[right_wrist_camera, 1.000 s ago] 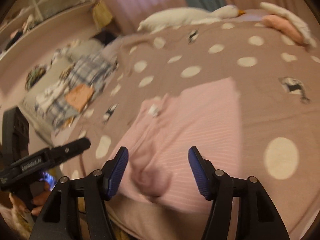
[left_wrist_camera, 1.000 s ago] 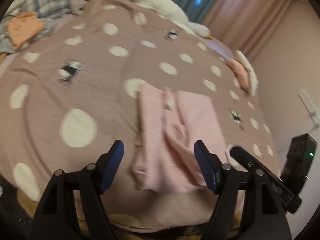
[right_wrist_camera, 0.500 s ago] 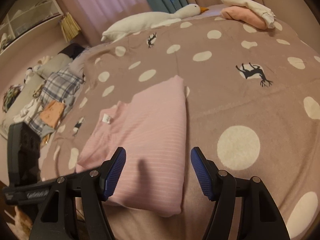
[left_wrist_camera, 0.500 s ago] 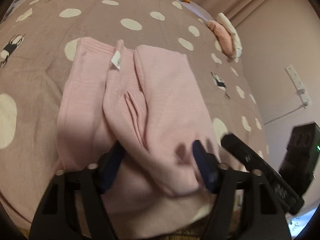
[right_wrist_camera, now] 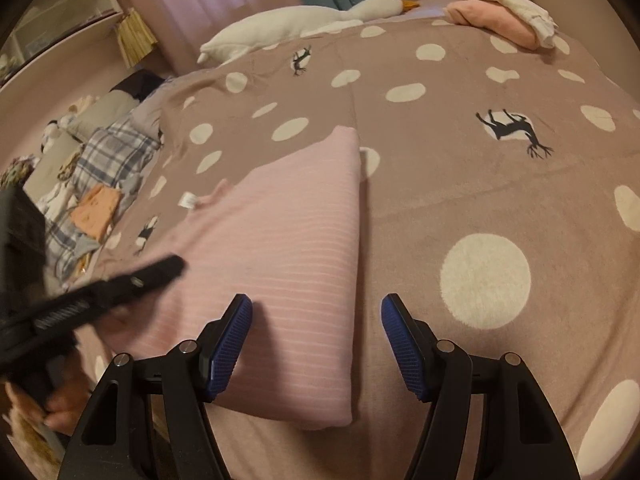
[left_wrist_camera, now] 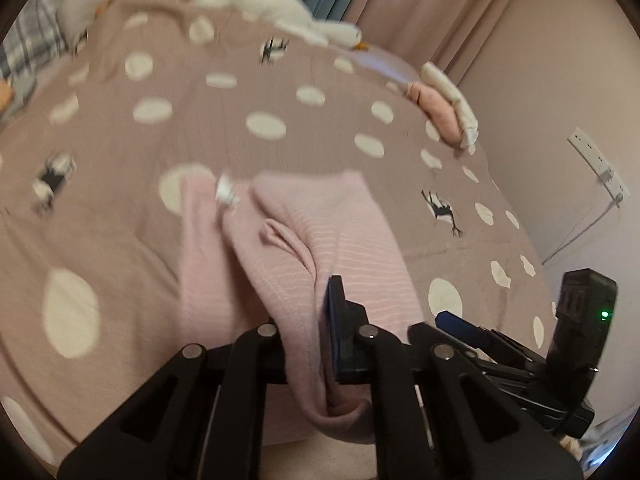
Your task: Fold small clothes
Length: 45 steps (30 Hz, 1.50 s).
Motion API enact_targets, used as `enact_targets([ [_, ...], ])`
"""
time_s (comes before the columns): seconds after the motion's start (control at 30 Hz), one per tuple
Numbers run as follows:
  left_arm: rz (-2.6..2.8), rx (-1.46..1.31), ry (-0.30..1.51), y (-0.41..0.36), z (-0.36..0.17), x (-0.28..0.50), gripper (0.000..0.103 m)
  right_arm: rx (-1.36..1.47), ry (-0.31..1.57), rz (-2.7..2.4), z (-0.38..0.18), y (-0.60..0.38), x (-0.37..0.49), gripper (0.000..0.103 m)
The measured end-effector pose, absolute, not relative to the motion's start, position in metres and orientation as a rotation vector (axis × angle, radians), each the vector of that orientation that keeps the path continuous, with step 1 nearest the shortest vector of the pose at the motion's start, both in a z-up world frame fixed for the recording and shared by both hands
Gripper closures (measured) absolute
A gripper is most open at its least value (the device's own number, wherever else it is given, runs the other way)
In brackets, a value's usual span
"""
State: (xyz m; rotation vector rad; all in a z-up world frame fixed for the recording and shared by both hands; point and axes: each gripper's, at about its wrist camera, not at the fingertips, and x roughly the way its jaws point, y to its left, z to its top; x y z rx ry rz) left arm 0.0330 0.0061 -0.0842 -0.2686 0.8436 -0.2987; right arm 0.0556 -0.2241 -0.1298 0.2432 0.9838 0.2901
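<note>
Here, the left gripper (left_wrist_camera: pixel 320 320) has its jaws closing and pinching a raised fold of the pink garment (right_wrist_camera: pixel 288 248), which lies partly folded on the dotted bedspread (right_wrist_camera: pixel 460 168); the right gripper (right_wrist_camera: pixel 316 348) hovers over the garment's near edge, jaws spread, gripping nothing.

Left gripper (left_wrist_camera: pixel 324 320) and right gripper (right_wrist_camera: pixel 316 344): black angular frames; silver screws; ribbed blue pads (right_wrist_camera: pixel 230 346).
</note>
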Motion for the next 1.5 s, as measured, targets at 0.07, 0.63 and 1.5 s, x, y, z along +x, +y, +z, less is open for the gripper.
enact_targets([
  [0.07,-0.281,-0.238,0.825,0.013,-0.079,0.028,0.094,0.232,0.981,0.315,-0.128,-0.218,0.055,0.036],
  [0.63,-0.157,-0.241,0.99,0.044,-0.14,0.024,0.087,0.146,1.101,0.361,-0.153,-0.188,0.057,0.036],
  [1.5,-0.319,-0.369,1.078,0.046,-0.159,0.067,0.041,0.208,1.146,0.409,-0.166,-0.182,0.1,0.03],
])
